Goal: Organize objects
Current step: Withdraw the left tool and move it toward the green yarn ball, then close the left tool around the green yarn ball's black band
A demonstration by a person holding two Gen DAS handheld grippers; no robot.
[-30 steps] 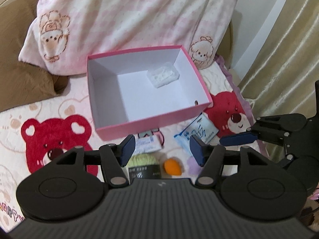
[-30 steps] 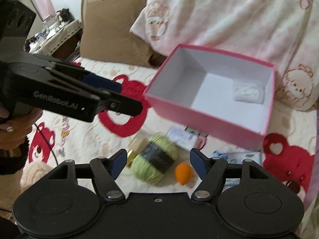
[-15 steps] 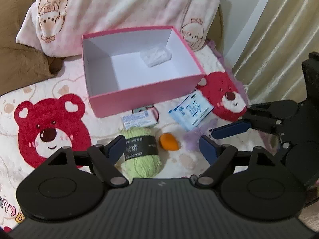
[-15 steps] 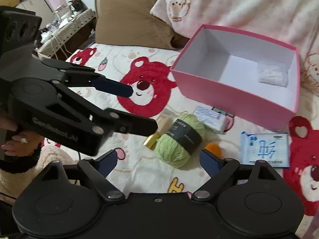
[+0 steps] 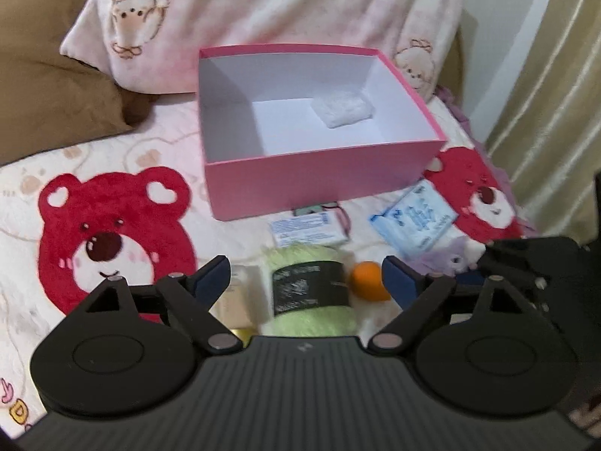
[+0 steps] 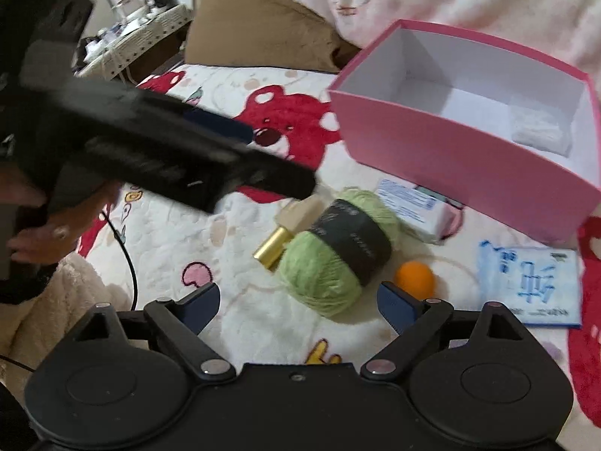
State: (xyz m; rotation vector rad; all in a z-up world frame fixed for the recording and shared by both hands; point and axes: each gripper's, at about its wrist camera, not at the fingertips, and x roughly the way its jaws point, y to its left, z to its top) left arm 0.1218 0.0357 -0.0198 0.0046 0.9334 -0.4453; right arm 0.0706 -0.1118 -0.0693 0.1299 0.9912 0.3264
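Note:
An open pink box [image 5: 319,184] [image 6: 450,158] stands on the bear-print blanket with a white packet [image 5: 343,111] [image 6: 539,131] inside. In front of it lie a green yarn ball [image 5: 308,293] [image 6: 338,248], an orange ball [image 5: 366,280] [image 6: 415,278], a blue tissue pack [image 5: 413,221] [image 6: 529,282], a small white-blue packet [image 5: 308,227] [image 6: 409,206] and a gold-capped tube [image 5: 234,308] [image 6: 274,246]. My left gripper [image 5: 305,265] hangs over the yarn, its jaws opening and not touching it. My right gripper [image 6: 298,288] is open and empty, just short of the yarn and orange ball.
A pink bear pillow [image 5: 263,11] and a brown cushion [image 5: 49,86] lie behind the box. A curtain [image 5: 556,94] hangs at the right. A small purple plush [image 5: 443,259] lies by the tissue pack. A cluttered stand [image 6: 131,37] and a person's hand [image 6: 56,233] are at the left.
Both grippers have sunk toward the items in front of the box, and their jaws have spread wider. The yarn, ball and tube now sit closer between the fingers.

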